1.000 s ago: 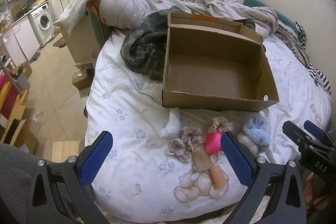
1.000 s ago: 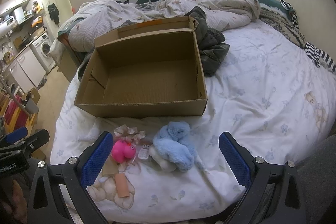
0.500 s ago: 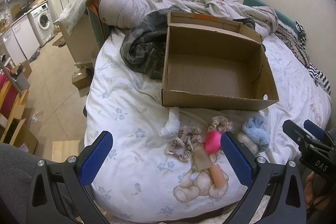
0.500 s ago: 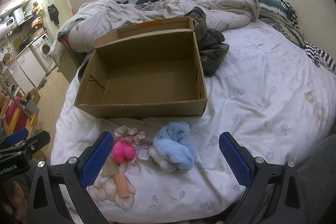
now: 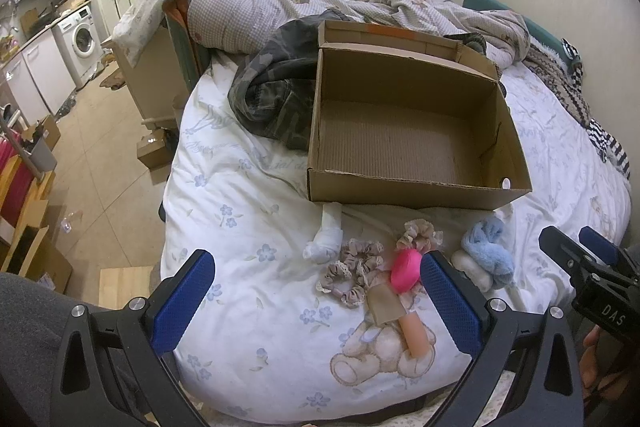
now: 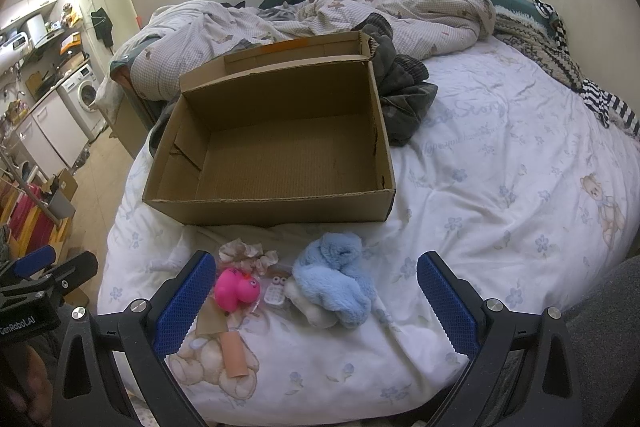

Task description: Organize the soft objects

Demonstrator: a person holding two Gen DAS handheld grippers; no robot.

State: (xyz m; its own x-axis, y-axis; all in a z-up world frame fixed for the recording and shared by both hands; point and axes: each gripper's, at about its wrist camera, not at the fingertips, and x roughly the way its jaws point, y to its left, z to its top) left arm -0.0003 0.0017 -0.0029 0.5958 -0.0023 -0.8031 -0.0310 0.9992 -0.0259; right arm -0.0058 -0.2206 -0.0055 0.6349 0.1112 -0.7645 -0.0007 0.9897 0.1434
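The left gripper (image 5: 316,297) finger hides part of the pink duck (image 5: 405,270).

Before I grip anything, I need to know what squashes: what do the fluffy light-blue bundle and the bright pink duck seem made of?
The fluffy light-blue bundle looks like plush fleece: its pile is matte and shaggy, in floppy folds. The bright pink duck looks like smooth rubber or vinyl, with a slight sheen and moulded shape; probably squeezable.

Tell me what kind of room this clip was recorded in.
Most likely a small studio flat, filmed at the bed. The work surface is a bed with a floral sheet and a rumpled duvet, while a washing machine and white cabinets stand just across the tiled floor.
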